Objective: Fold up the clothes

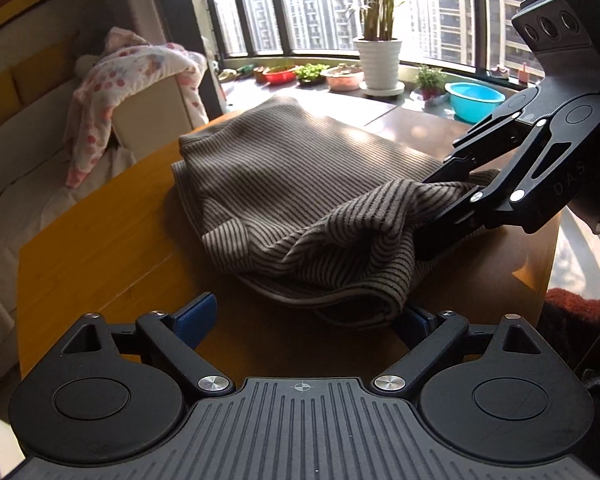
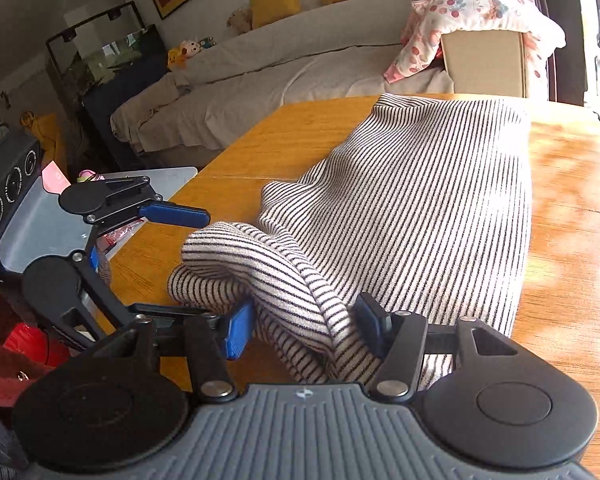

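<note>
- Striped knit garment [image 2: 420, 200] lies on the wooden worktop [image 2: 260, 148], long axis running away from the right gripper [image 2: 306, 326].
- Right fingers [image 2: 239, 334] pinch its bunched near end (nearer hand).
- Left gripper [image 1: 306, 316] spread wide, just beside the near edge.

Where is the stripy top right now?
The striped top lies on the wooden table, mid-frame in both wrist views. Its near bunched corner sits between the right gripper jaws.
</note>
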### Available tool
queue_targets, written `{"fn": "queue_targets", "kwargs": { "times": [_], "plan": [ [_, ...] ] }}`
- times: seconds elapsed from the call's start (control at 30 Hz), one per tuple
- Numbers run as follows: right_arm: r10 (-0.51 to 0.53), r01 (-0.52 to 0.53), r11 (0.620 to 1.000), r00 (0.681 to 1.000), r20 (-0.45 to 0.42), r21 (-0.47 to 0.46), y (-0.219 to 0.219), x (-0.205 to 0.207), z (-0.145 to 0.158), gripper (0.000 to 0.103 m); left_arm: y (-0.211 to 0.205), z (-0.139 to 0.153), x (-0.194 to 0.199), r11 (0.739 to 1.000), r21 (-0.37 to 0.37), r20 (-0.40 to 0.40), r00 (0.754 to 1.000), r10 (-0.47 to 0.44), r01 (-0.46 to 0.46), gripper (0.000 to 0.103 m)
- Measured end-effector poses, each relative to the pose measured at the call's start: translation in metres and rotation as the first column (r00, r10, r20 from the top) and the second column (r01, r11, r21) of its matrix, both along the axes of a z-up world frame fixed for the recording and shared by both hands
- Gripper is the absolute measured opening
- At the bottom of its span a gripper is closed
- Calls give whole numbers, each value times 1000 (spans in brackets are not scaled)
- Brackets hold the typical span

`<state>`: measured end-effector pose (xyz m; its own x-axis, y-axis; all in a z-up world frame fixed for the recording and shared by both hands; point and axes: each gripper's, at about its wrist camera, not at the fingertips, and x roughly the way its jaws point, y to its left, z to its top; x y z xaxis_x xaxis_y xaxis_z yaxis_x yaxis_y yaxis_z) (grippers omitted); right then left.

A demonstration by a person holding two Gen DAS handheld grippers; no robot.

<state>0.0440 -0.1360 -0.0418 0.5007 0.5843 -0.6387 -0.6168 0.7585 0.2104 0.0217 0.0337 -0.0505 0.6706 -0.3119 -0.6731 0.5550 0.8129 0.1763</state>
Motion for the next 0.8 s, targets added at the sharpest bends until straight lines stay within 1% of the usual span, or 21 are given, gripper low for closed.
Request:
{"fn": "queue_targets", "kwargs": {
  "times": [0.07,0.1,0.17,0.2,0.23,0.3,0.33,0.43,0.53,0.57,0.6,0.63,0.67,0.7,0.73,0.8],
  "plan": [
    [24,-19,997,996,81,-72,6,-11,1,56,-1,1,7,1000,-10,-1,1000,23,-23,97],
    [39,-26,994,992,120,-108,9,-16,1,56,-1,3,9,999,-30,-4,999,33,-33,97],
    [71,-35,983,978,197,-180,16,-27,2,63,2,12,14,995,-84,-12,998,55,-56,96],
    [89,-38,976,968,234,-216,19,-32,2,72,4,15,16,992,-110,-18,998,67,-68,96],
    [109,-39,967,957,270,-252,22,-37,2,79,6,19,19,987,-138,-31,996,78,-82,96],
    [149,-35,946,930,337,-321,28,-48,2,80,9,23,24,978,-180,-54,994,93,-102,96],
    [161,-29,939,918,362,-344,31,-50,-2,80,9,24,26,975,-195,-65,993,99,-109,96],
    [199,-5,913,879,432,-409,37,-55,-17,80,8,25,31,968,-217,-81,991,107,-123,96],
    [185,63,887,860,476,-458,42,-46,-32,79,8,24,34,961,-242,-104,988,110,-132,95],
    [176,75,886,858,483,-457,42,-43,-33,76,10,24,35,959,-248,-111,988,111,-136,95],
    [172,70,885,870,462,-461,42,-35,-30,58,11,24,34,957,-257,-117,987,110,-137,95],
    [166,65,885,882,442,-462,41,-27,-25,46,14,25,32,952,-274,-121,987,104,-134,94],
    [150,66,892,890,431,-447,38,-22,-17,42,18,27,30,947,-293,-126,987,98,-131,94],
    [132,85,893,889,438,-442,34,-19,-9,37,23,30,28,937,-325,-128,988,89,-127,94],
    [125,96,890,888,443,-445,30,-17,-2,33,30,35,25,922,-368,-128,988,81,-123,94],
    [111,119,885,885,452,-450,21,-12,13,30,42,44,22,887,-444,-128,989,77,-126,94]
  ]
}}
